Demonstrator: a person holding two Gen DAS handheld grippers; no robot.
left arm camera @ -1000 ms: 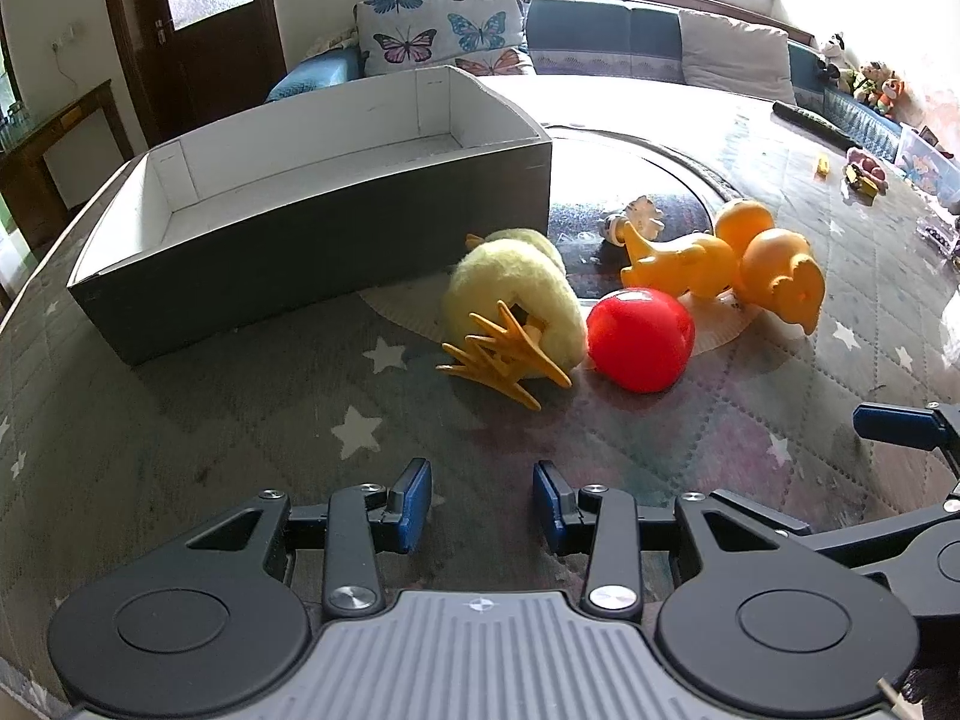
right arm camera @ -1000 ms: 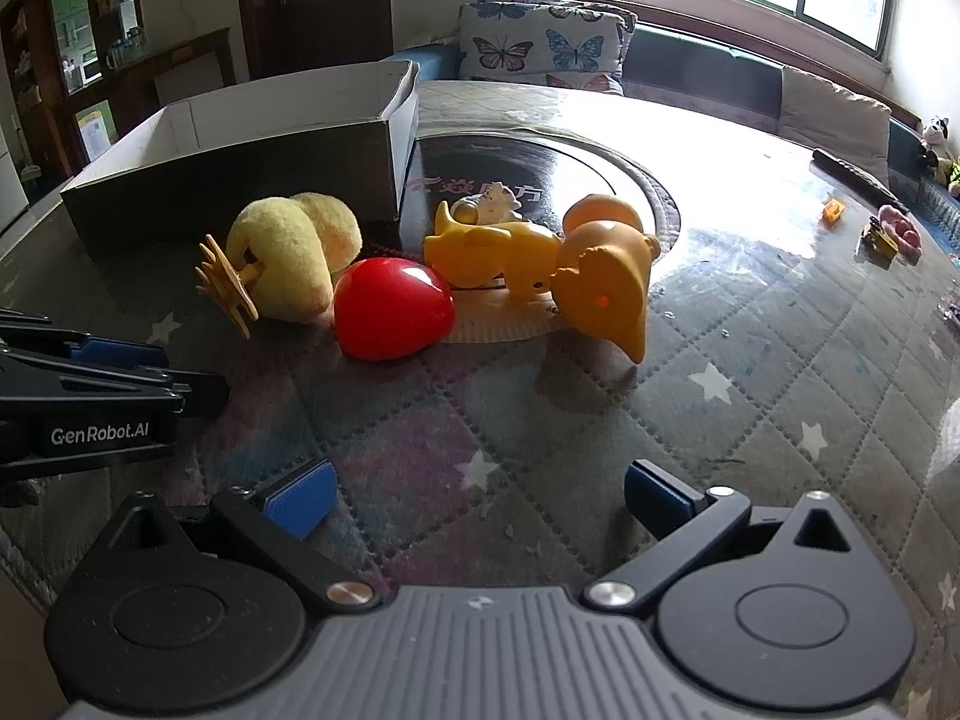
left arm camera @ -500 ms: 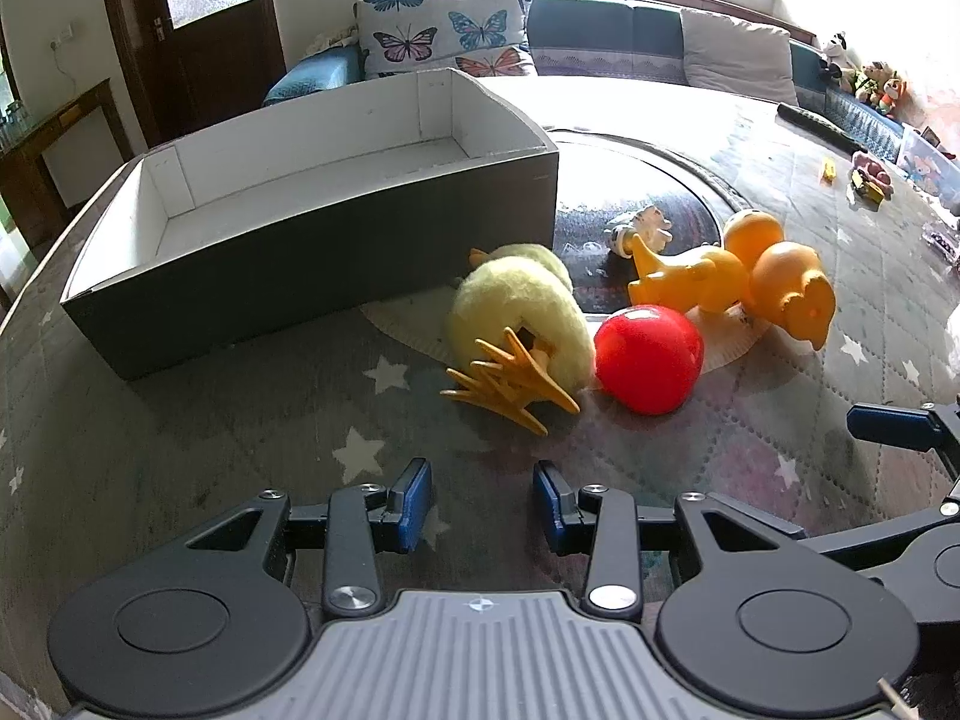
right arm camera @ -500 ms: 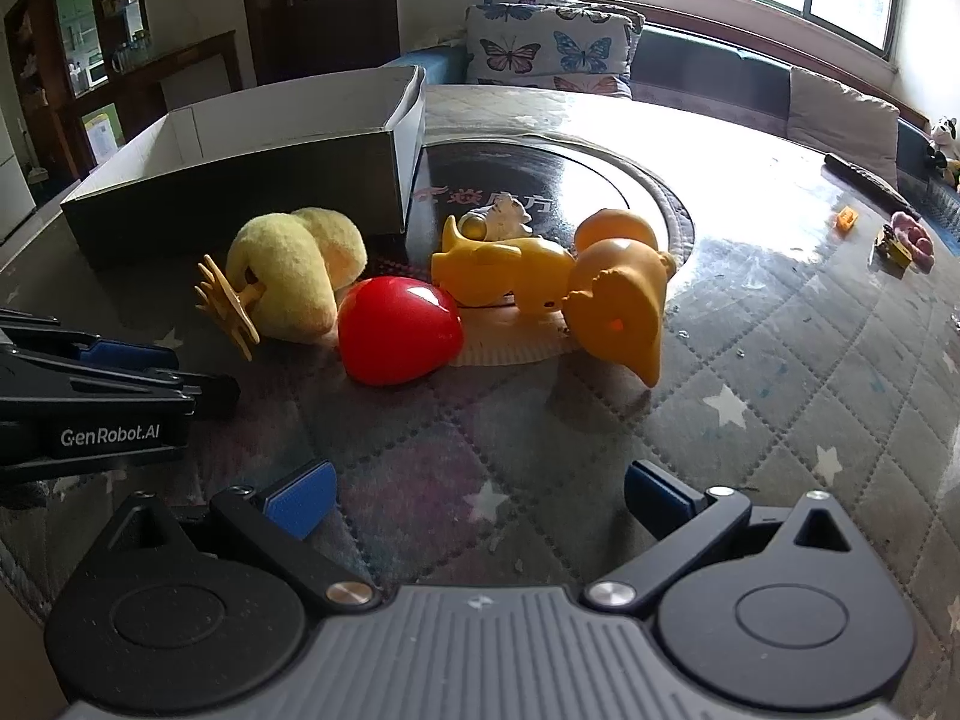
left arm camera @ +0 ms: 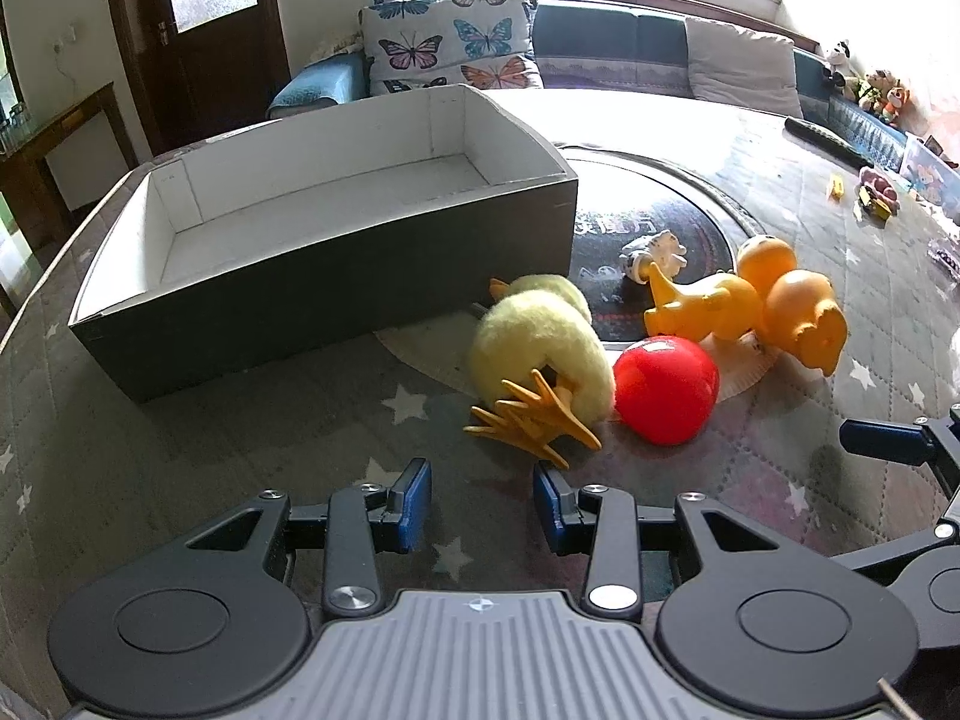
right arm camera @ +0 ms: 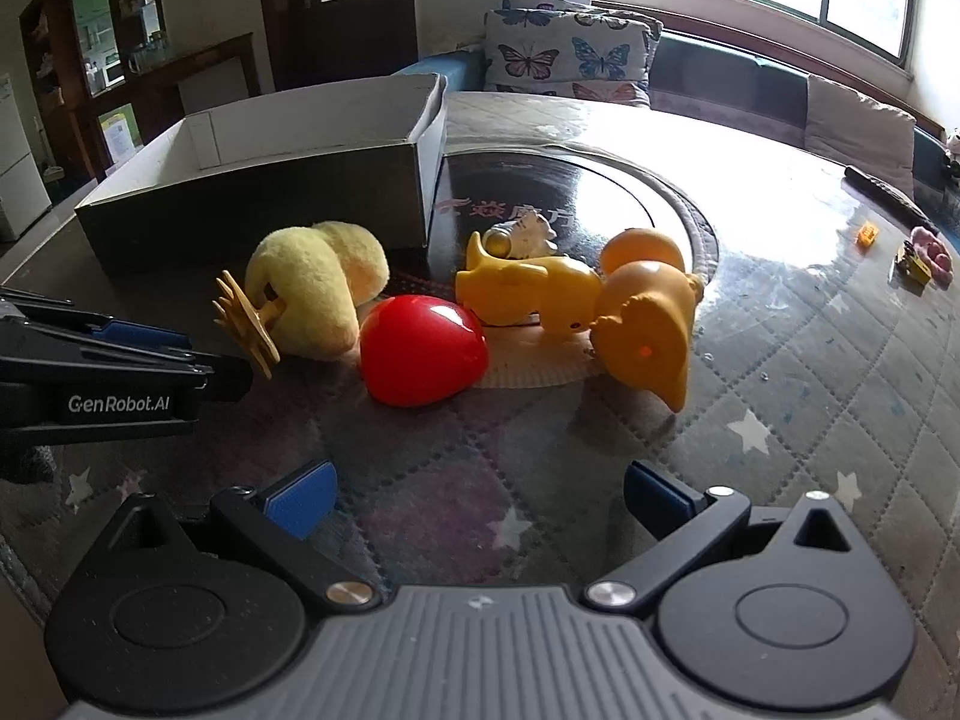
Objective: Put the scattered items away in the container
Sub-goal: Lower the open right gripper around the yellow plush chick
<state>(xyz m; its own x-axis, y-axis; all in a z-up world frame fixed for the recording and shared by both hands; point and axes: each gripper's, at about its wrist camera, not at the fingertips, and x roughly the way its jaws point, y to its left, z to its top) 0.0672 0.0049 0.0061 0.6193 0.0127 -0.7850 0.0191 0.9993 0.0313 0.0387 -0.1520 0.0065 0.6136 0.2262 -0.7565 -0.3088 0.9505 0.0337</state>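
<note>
Quilted star-print table (left arm camera: 240, 420) carries empty grey box (left arm camera: 336, 264); plush duck (left arm camera: 540, 348), red ball (left arm camera: 666, 390), orange rubber toys (left arm camera: 750, 306) clustered beside it. Left gripper (left arm camera: 482, 504) half-open, right gripper (right arm camera: 477, 495) wide, both empty. Risk: ball rolls off if nudged; plush feet snag.

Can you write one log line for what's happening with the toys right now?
left tongs: open, empty | right tongs: open, empty | plush duck, red ball: on table | box: empty
</note>
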